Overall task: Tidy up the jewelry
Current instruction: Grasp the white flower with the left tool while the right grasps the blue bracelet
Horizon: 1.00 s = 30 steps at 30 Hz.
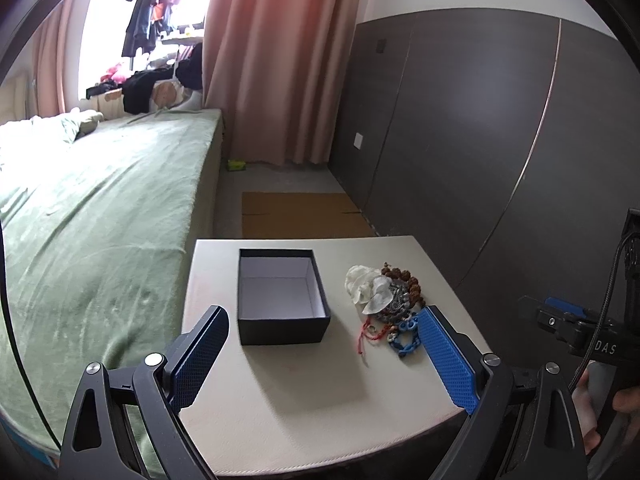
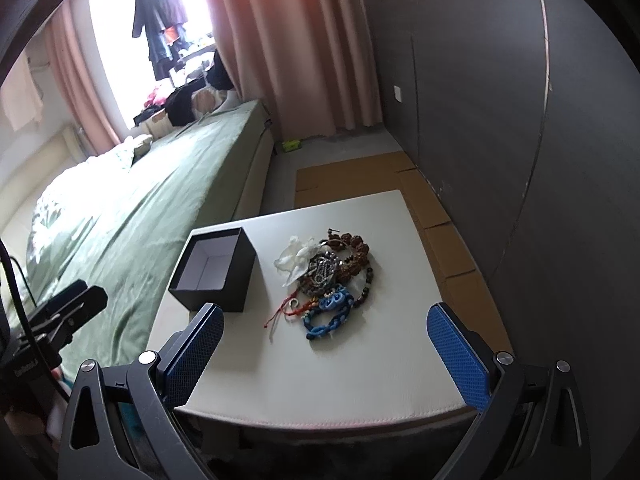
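Observation:
An open, empty black box with a white inside stands on a white stool top. Right of it lies a heap of jewelry: brown bead strings, a white cloth flower, a blue cord bracelet and a red string. My left gripper is open and empty, above the stool's near half, in front of the box. In the right wrist view the box and the heap show too. My right gripper is open and empty, just in front of the heap.
A bed with a green cover runs along the stool's left. A dark wall panel stands to the right. Flat cardboard lies on the floor beyond the stool. Pink curtains hang at the back.

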Motion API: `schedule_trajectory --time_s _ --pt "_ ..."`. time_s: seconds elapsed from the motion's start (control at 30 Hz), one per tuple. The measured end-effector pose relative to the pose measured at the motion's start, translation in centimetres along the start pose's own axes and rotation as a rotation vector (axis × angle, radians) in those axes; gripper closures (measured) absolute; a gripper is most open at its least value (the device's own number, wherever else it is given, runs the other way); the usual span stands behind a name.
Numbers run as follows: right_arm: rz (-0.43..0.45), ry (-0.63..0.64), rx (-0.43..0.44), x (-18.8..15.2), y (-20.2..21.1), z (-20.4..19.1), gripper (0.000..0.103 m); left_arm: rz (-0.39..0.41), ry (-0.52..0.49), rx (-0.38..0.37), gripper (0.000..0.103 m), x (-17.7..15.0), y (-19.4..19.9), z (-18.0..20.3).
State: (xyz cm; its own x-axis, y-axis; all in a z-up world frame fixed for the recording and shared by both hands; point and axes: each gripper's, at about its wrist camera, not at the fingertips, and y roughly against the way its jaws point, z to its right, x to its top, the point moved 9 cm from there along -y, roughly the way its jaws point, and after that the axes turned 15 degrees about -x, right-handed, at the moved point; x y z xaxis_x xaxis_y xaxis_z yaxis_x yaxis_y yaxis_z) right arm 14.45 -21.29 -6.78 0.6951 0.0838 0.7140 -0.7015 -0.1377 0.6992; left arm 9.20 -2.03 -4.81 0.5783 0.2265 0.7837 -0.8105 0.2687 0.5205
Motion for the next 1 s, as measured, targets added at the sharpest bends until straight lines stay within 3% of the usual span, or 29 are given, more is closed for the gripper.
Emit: schedule_trajectory --time_s 0.3,0.53,1.0 --pt "-0.019 -0.107 -0.028 1.2 -1.8 2.9 0.000 -0.032 0.015 -0.046 0.013 0.0 -3.2 1.3" --pt "-0.116 -0.212 -0.004 0.9 -4.9 4.8 0.018 -0.083 0.008 -0.070 0.025 -0.5 -6.4 2.3" --pt "-0.261 -0.373 0.069 0.3 -10.4 6.3 0.031 -0.214 -0.053 -0.093 0.044 -2.1 -14.6 4.0"
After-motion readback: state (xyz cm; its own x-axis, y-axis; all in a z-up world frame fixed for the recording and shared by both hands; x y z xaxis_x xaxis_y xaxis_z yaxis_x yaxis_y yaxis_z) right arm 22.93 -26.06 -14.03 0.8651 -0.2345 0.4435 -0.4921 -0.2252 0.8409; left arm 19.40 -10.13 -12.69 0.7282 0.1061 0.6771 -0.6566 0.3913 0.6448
